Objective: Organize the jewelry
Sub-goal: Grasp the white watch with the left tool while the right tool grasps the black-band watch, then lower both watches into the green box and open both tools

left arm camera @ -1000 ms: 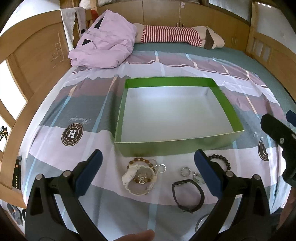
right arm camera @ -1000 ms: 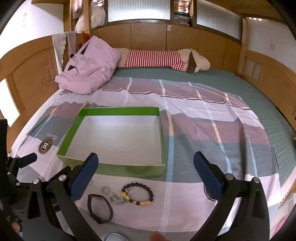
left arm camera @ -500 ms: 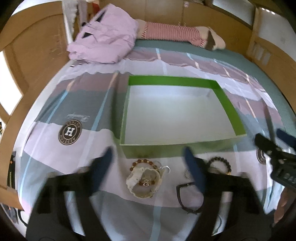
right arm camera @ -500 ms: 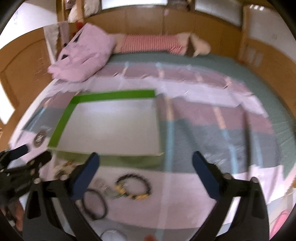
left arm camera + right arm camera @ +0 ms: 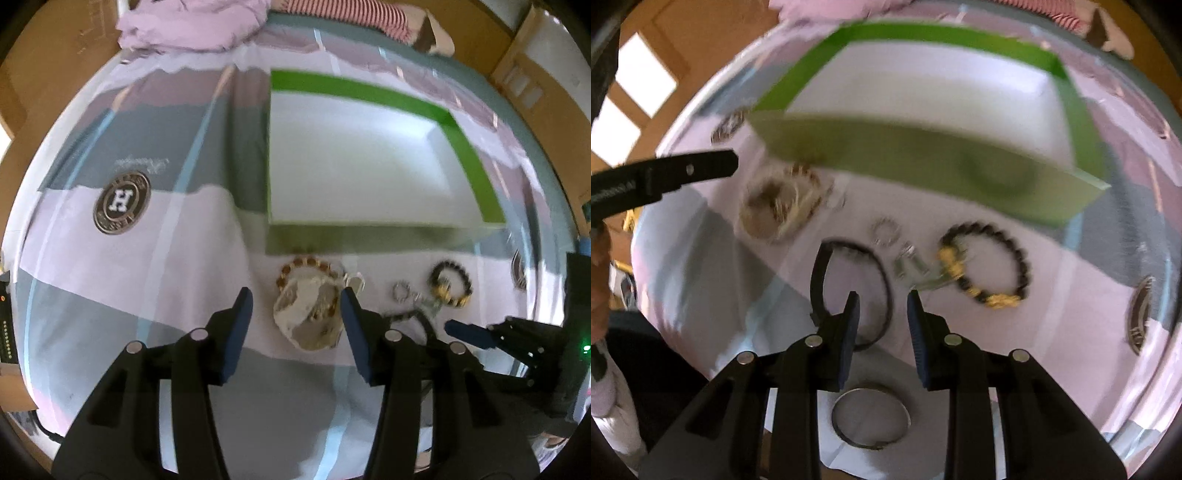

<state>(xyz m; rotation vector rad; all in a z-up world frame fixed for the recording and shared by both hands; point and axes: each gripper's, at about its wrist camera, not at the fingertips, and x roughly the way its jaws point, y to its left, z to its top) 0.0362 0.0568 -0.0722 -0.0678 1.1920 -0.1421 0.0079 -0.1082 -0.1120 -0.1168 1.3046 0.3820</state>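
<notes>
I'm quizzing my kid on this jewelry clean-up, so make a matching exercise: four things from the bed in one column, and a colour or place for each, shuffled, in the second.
Things:
1. box
2. beaded bracelet
3. plain metal bangle
4. strap bracelet

Descriptions:
A. black beads with gold charms
B. green walls, white inside, nothing in it
C. black loop beside the right tongs' left finger
D. silver ring nearest the right camera

Pairs: 1-B, 2-A, 3-D, 4-C

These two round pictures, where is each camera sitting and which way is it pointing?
Left wrist: rides the left gripper, looking down over a pale bracelet bundle towards the green box; the right gripper pokes in.
Right wrist: rides the right gripper, looking down on a black band and beaded bracelet.
Shared: box, bundle, band, bracelet.
</notes>
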